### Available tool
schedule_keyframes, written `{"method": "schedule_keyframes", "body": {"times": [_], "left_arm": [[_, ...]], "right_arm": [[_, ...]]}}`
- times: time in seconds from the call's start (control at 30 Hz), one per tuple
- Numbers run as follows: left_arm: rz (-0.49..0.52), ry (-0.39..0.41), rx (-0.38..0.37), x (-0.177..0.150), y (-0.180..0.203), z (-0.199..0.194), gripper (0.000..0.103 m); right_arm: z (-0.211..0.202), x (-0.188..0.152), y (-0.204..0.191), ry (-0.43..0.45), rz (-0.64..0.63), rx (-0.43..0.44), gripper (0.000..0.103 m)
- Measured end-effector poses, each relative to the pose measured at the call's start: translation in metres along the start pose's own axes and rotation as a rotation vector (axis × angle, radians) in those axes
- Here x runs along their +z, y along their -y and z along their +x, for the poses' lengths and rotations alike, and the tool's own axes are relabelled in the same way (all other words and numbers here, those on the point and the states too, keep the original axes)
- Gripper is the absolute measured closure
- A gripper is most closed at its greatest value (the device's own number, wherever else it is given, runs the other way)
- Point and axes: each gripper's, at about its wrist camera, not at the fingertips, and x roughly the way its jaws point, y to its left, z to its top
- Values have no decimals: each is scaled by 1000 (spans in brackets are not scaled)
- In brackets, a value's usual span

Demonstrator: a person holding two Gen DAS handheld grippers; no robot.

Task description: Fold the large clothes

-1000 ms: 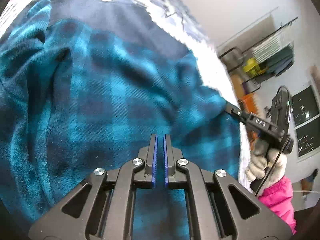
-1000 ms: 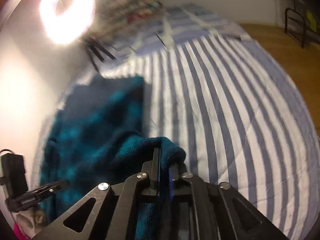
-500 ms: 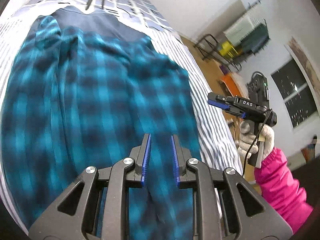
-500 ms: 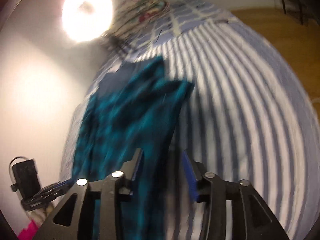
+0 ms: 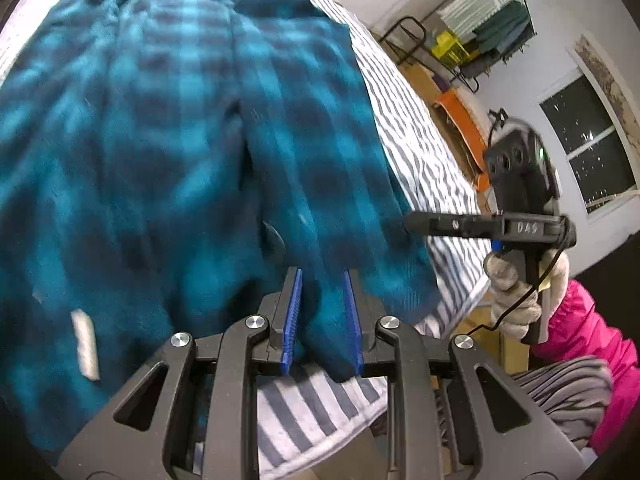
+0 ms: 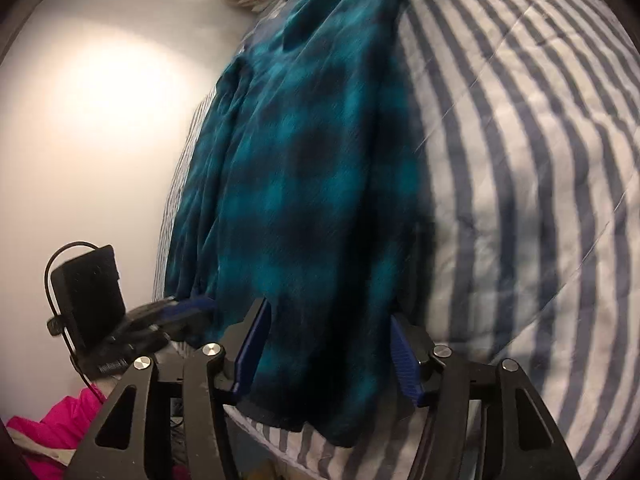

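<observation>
Teal plaid: the garment (image 5: 168, 152) lies stretched lengthways along the striped bed (image 6: 520, 160), its near hem at the bed's near edge (a second ago it was bunched, one corner lifted in the right tongs).
Hem: one fold of it (image 5: 324, 320) sits between the left tongs' pads; another drapes between the right tongs' pads (image 6: 320, 360).
Left tongs (image 5: 322, 320): jaws a little apart, blue pads either side of the cloth and not pinching it; they were closed a second ago and opened early in that second.
Right tongs (image 6: 326, 356): released, jaws wide, and they have just been opening; cloth hangs loose between them, where before they clamped it.
Right hand (image 5: 516, 292): gloved, pink sleeve (image 5: 592, 344), seen from the left camera just off the bed's right side.
View: both cameras now sit back at the bed's near edge (earlier they were over the middle of the garment).
Room: white wall (image 6: 100, 120), window (image 5: 592, 160), a rack (image 5: 480, 36) beyond the bed.
</observation>
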Motion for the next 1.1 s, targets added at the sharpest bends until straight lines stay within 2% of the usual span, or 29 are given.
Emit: {"method": "schedule_keyframes", "body": {"times": [0.1, 0.13, 0.17, 0.23, 0.27, 0.33, 0.4, 0.47, 0.63, 0.7, 0.73, 0.77, 0.83, 0.93, 1.1], "left_arm": [[-1, -11, -5, -11, 8, 15, 83], [-6, -12, -5, -14, 11, 20, 83], [-5, -10, 0, -16, 13, 24, 83], [-11, -3, 6, -16, 17, 28, 83], [-21, -3, -3, -15, 19, 29, 83], [-20, 0, -30, -14, 27, 22, 83], [25, 13, -41, -15, 39, 10, 83], [71, 36, -41, -19, 52, 0, 83], [140, 58, 26, -26, 69, -1, 83], [155, 46, 45, -29, 73, 4, 83], [167, 44, 56, -30, 77, 5, 82], [188, 46, 73, -30, 81, 5, 80], [240, 63, 99, -29, 95, 7, 58], [294, 83, 117, -26, 112, 14, 40], [393, 13, 150, -19, 143, 57, 33]], "right_arm": [[8, -1, -1, -19, 15, 26, 43], [11, -3, -3, -31, 13, 26, 51], [15, -4, -6, -49, 4, 7, 72], [17, -4, -14, -51, -22, -63, 94], [10, -4, -19, -46, -23, -73, 96], [-13, -6, -29, -10, -38, -47, 97], [-41, -7, -35, 49, -62, -38, 98], [-56, -10, -24, 83, -25, -39, 98], [-6, -16, -5, -29, -20, -187, 98], [-1, -15, -5, -43, -29, -185, 97], [-4, -14, -5, -40, -29, -166, 91], [-12, -13, -6, -31, -28, -146, 82], [-31, -15, -7, 27, -36, -108, 61], [-65, -11, 2, 124, -22, -78, 61], [-104, 3, 24, 238, 31, -75, 61]]}}
